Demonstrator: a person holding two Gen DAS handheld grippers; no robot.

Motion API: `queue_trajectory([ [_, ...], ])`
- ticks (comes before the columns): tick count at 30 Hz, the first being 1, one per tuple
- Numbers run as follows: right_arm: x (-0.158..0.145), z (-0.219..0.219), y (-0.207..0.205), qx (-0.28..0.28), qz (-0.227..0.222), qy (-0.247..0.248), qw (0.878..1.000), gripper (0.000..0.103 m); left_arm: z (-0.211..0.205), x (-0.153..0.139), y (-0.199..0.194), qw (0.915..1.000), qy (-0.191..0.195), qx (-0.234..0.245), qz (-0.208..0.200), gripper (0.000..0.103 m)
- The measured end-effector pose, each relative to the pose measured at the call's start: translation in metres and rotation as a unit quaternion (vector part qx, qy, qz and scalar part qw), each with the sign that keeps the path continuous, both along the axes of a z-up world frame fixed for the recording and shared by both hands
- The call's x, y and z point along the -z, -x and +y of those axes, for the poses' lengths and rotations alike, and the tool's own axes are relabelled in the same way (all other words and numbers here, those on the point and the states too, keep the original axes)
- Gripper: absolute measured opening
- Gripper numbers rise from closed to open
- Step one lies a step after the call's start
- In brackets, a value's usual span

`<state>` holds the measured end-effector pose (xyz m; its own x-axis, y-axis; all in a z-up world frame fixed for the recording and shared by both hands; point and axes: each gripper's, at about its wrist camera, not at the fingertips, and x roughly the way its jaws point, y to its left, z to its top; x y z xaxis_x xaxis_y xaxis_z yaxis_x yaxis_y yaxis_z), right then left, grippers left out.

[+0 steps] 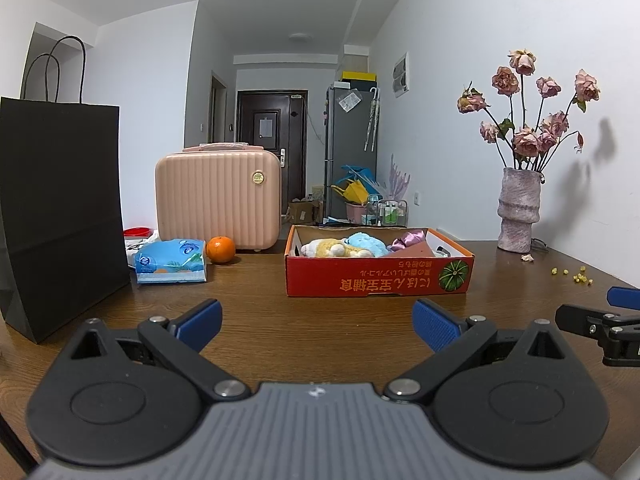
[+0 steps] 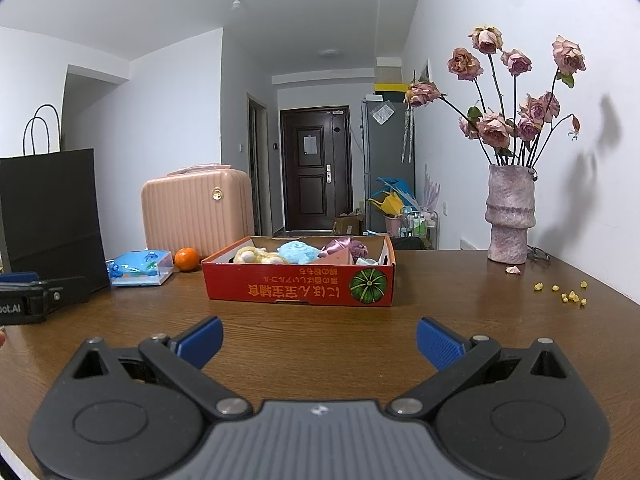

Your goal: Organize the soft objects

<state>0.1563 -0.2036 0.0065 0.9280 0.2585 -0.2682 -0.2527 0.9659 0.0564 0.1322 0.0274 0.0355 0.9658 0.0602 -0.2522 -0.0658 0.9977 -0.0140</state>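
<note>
Left gripper (image 1: 318,326) at lower centre of its view: jaws spread wide, holding nothing. Right gripper (image 2: 319,343), same position in its own view: likewise wide and empty. Red cardboard box (image 1: 378,276) sits mid-frame on the wooden table (image 1: 280,320), containing a yellow plush toy (image 1: 332,248), a blue plush toy (image 1: 366,245) and purple fabric (image 1: 408,239).

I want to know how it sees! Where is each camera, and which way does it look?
Left wrist: sits behind the open left claw, low over the table, facing the red box; the right claw peeks in.
Right wrist: behind the open right claw, facing the same box; the left claw peeks in.
Both show the box, vase and pink case.
</note>
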Motion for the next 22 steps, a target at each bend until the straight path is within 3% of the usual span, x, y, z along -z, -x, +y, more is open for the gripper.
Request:
queue_trajectory([
  [22,0.0000,0.0037,0.0017,-0.003,0.000,0.003,1.000,0.103,0.0014,-0.0013,0.0002,1.0000,0.000,0.001,-0.001,0.103],
])
